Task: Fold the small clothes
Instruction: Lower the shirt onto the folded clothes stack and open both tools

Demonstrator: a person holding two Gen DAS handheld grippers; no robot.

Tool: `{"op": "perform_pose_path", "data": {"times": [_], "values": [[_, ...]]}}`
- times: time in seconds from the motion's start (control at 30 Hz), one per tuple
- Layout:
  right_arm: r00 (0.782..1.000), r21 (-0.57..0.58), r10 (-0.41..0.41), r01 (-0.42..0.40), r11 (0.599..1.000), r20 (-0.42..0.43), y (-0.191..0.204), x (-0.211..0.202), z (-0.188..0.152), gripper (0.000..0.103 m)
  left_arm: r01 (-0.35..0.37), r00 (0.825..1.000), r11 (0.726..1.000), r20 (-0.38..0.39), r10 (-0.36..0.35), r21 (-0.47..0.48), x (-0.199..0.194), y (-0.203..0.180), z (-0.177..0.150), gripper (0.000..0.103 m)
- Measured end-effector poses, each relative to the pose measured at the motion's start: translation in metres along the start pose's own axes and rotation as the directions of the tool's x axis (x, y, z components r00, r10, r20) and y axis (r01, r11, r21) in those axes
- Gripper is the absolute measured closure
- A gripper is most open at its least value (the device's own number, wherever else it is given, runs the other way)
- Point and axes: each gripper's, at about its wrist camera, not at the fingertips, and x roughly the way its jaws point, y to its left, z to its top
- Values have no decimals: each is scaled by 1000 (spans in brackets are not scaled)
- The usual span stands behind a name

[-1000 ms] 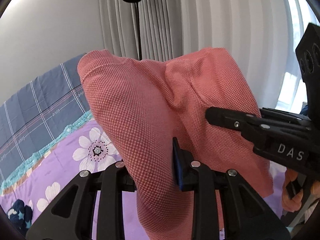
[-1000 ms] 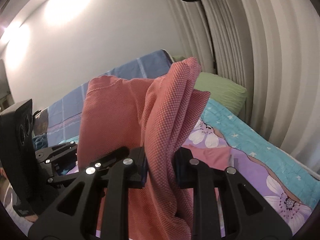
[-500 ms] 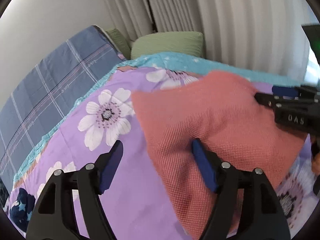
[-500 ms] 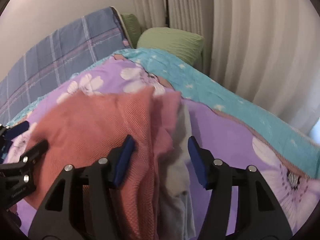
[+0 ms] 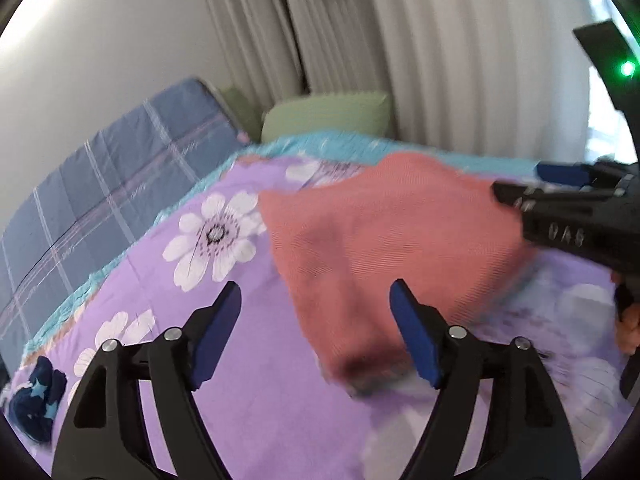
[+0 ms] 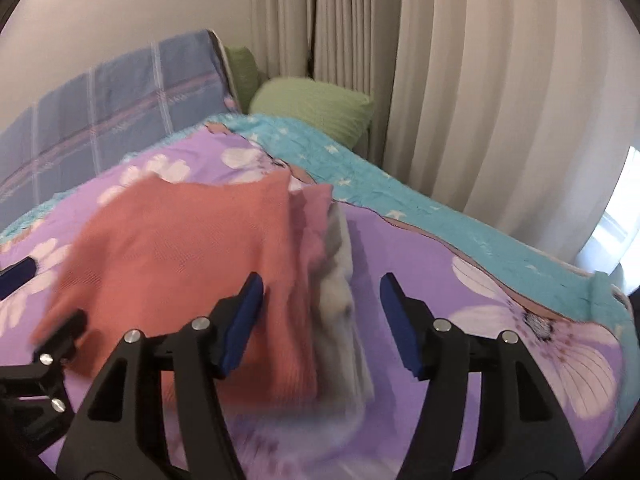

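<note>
The left gripper (image 5: 316,312) has just been opening, and in the left wrist view its blue pads (image 5: 412,340) stand spread with nothing pinched; the near edge of the salmon-pink garment (image 5: 384,248) lies between them on the purple flowered bedspread (image 5: 248,392), free of both pads. The other gripper's black fingers reach over the garment's right side, a green pillow (image 5: 328,116) sits at the bed's far end, and a dark blue cloth (image 5: 36,400) lies at lower left. In the right wrist view the right gripper (image 6: 320,312) has likewise just been opening, its jaws apart and gripping nothing, above the garment's right edge, which overlaps a grey cloth (image 6: 340,304).
</note>
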Motion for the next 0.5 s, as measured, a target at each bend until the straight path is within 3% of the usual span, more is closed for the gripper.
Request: {"op": "perform_pose_path", "data": {"times": [0.1, 0.23, 0.5], "values": [[997, -26, 62, -61, 998, 34, 5, -42, -18, 33, 62, 996, 998, 59, -60, -30, -43, -6, -11, 20], [992, -62, 45, -38, 997, 118, 8, -105, -50, 30, 115, 988, 992, 107, -109, -46, -92, -12, -22, 20], [989, 137, 62, -81, 987, 135, -18, -195, -107, 27, 114, 972, 991, 212, -98, -64, -185, -10, -41, 15]]}}
